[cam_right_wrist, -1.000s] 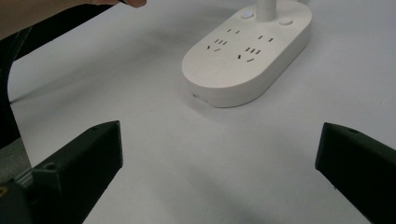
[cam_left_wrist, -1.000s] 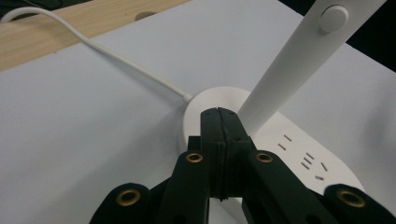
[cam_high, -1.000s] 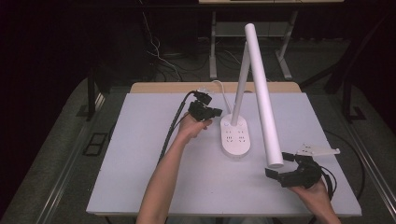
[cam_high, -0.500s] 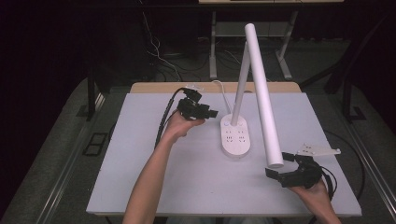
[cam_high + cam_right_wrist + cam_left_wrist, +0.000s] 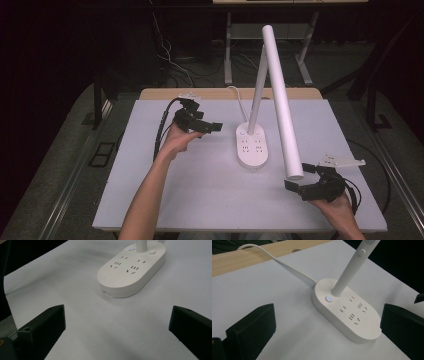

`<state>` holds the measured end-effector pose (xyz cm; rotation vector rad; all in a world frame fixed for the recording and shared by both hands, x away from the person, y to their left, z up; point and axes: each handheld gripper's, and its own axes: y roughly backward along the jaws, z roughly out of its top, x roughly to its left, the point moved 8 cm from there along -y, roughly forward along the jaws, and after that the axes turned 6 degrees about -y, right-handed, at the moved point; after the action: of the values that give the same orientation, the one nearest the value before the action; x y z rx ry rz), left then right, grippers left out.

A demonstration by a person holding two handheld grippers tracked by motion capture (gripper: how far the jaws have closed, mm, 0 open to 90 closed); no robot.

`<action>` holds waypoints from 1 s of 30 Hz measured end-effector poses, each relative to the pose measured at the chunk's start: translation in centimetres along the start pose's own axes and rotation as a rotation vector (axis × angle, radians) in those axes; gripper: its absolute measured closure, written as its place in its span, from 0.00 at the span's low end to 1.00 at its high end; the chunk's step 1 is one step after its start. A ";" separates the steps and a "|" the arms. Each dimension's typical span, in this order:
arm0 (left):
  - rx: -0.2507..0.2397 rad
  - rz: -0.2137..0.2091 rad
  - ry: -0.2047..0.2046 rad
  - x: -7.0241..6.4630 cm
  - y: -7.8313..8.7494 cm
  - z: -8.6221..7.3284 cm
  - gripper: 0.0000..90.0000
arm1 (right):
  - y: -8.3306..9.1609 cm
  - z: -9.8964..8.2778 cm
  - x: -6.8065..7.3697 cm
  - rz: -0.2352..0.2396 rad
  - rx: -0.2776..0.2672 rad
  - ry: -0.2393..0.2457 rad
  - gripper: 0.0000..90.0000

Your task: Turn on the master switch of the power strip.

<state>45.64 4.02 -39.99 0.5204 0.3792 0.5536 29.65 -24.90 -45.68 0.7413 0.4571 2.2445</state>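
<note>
White table (image 5: 200,200) with a strip of bare wood along its far edge; dark floor and cables beyond. Desk lamp stands right of centre: oval white lamp base (image 5: 252,147) with socket slots on top, a slim stem (image 5: 257,90) rising from its far end, and a long white tube head (image 5: 281,100) slanting down toward the near right, its lower end hanging above the table just beside the right tongs. A small round button (image 5: 328,299) on the base glows blue at the foot of the stem. White power cord (image 5: 287,267) leaves the far end of the base and runs off over the wooden edge. Left tongs (image 5: 207,127) held above the table on the left side of the base, pointing toward it, near but apart; in the left gripper view the two black jaws stand wide, nothing between them, the base lying ahead in the gap. Left hand (image 5: 176,140) wraps the handle, bare forearm coming up from the near edge, black cable looping behind. Right tongs (image 5: 295,187) low at the near right corner, also released: in the right gripper view the jaws are spread well apart over bare tabletop, the base farther ahead. Right hand (image 5: 335,202) grips from below; a grey plate sits on top of the tool.
</note>
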 end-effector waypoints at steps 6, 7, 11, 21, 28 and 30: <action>-0.022 0.016 -0.002 -0.1 1.7 -0.5 0.00 | 0.0 0.0 0.0 0.000 -0.001 0.000 0.00; -0.019 0.021 -0.009 0.0 2.1 -0.7 0.00 | 0.0 0.0 0.0 0.000 -0.003 0.000 0.00; -0.038 0.034 -0.003 0.0 3.1 -1.4 0.00 | 0.0 0.0 0.0 0.000 -0.004 0.001 0.00; -0.062 0.040 0.010 -0.4 5.0 -3.7 0.00 | 0.0 0.0 0.0 -0.003 -0.006 0.001 0.00; -0.090 0.049 0.003 -1.2 6.1 -5.1 0.00 | 0.0 0.0 0.0 -0.005 -0.006 -0.004 0.00; -0.095 0.049 0.000 -1.5 6.4 -5.5 0.00 | 0.0 0.0 0.0 -0.005 -0.005 -0.001 0.00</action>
<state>39.36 9.79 -40.52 0.4395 0.3396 0.6161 29.65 -24.87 -45.72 0.7386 0.4524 2.2398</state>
